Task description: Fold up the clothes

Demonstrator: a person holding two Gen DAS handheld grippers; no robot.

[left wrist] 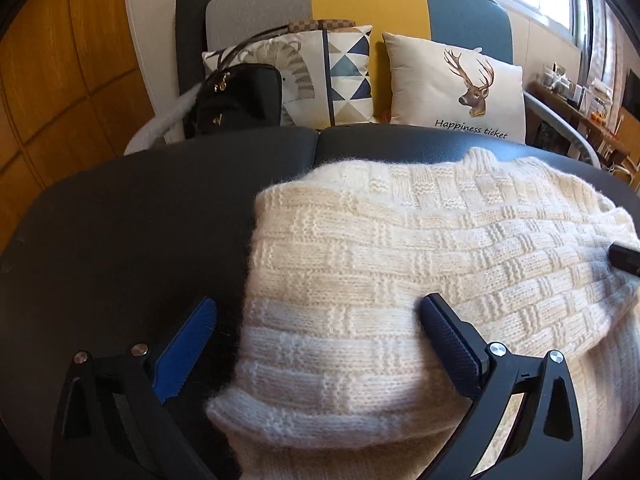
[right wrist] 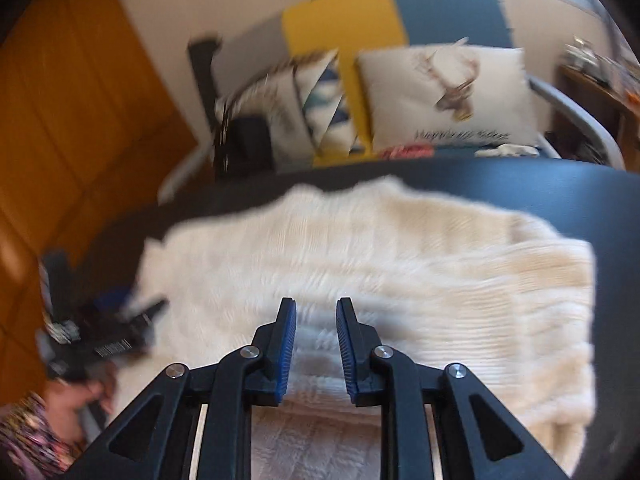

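Sunlight is coming through a window behind a sofa (left wrist: 360, 4) striped grey, yellow and blue, where a deer cushion (left wrist: 456, 84) is leaning. Nearer than that cushion, a cream knitted sweater (left wrist: 400, 248) is lying folded on a dark table (left wrist: 140, 220), its thick doubled edge facing the cameras.

The left gripper (left wrist: 316, 344) is hovering with its jaws spread wide over the sweater's left edge, one pad above bare table, the other above the knit, gripping nothing. The right gripper (right wrist: 316, 340) is sitting low over the sweater's near side, jaws a narrow gap apart with only knit visible through the gap; nothing looks pinched, though blur makes that uncertain.

With both grippers loose, the bulky fold is probably lying free, and the springy knit may be creeping open. If either pad is dragging across the fuzzy yarn, it could snag a loop or skew the stack toward the table's left side.
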